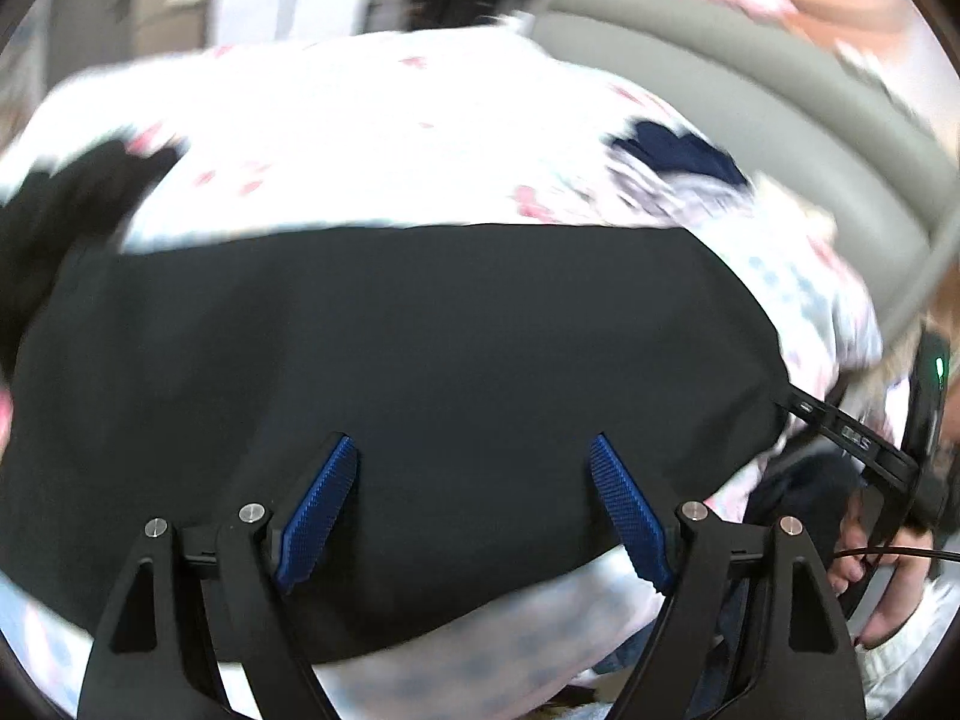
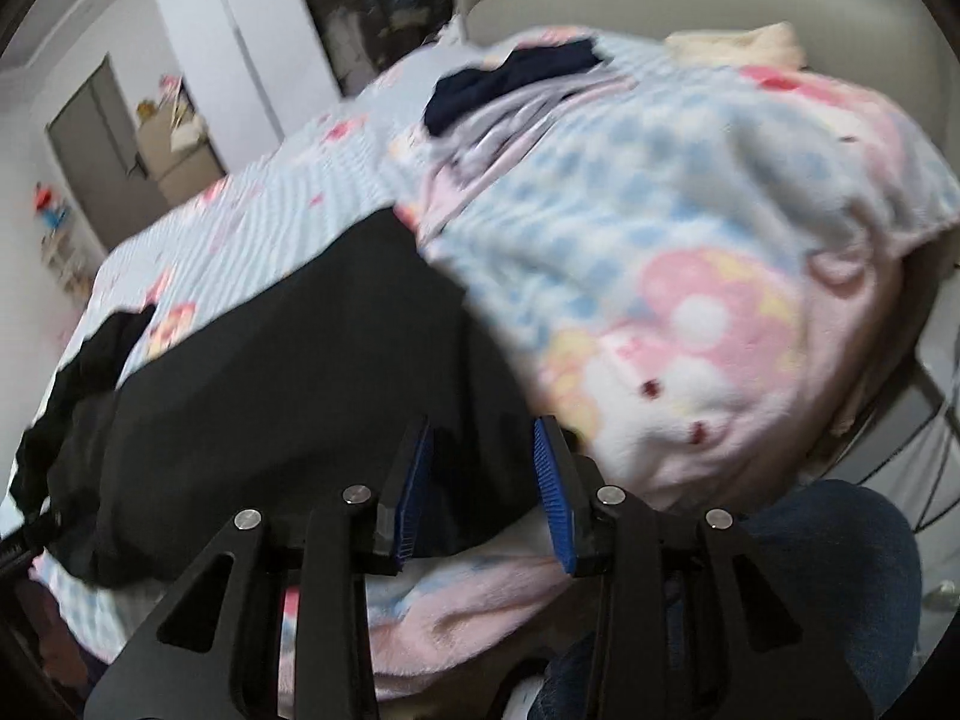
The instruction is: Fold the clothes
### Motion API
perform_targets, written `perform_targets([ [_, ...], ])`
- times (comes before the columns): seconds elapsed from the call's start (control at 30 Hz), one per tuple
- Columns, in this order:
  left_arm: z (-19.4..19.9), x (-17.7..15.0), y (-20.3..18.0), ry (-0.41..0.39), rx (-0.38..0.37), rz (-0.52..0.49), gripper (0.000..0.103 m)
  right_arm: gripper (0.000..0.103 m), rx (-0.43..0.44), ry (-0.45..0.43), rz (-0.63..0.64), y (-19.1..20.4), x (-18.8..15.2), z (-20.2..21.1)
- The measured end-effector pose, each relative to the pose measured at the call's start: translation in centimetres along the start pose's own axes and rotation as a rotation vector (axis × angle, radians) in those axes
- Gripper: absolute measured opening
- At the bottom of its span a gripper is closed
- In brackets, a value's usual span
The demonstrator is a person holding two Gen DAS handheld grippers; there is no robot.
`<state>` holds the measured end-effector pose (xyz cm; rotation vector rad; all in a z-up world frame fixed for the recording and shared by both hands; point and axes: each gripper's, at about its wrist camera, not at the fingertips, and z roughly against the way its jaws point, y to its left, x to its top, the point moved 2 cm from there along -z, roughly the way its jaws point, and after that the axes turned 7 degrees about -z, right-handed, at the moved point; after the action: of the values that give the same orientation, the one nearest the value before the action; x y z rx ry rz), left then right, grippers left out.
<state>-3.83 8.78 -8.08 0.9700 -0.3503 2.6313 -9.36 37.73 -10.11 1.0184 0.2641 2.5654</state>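
Left gripper (image 1: 474, 450) fingers spread wide above one black garment (image 1: 390, 372), empty. Right gripper (image 2: 483, 432) fingers also parted at the same garment's near corner, nothing visibly pinched. The garment lies flat on the bed (image 2: 252, 216), beside one bunched patterned blanket (image 2: 660, 252) carrying one navy item (image 2: 510, 84).

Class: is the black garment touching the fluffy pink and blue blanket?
Touching. The right wrist view shows the blanket lapping over the black garment's edge, no gap between them.

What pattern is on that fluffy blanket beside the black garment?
Blue-and-white checks with pink cartoon characters on the blanket; clearest in the right wrist view.
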Motion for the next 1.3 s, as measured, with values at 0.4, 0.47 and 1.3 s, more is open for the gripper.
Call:
perform_targets([
  [0.4,-7.8,5.4,-13.4,0.089,0.049,-0.354,0.076,0.04,-0.003,0.081,0.021,-0.2,-0.5,-3.3],
  [0.47,-8.2,5.1,-13.0,0.102,0.068,-0.338,0.076,0.04,0.005,0.09,0.008,-0.6,-0.6,-3.4],
  [1.3,-8.8,2.9,-9.0,0.118,0.161,-0.218,0.081,0.046,-0.005,0.075,-0.022,-1.6,0.9,-4.5],
])
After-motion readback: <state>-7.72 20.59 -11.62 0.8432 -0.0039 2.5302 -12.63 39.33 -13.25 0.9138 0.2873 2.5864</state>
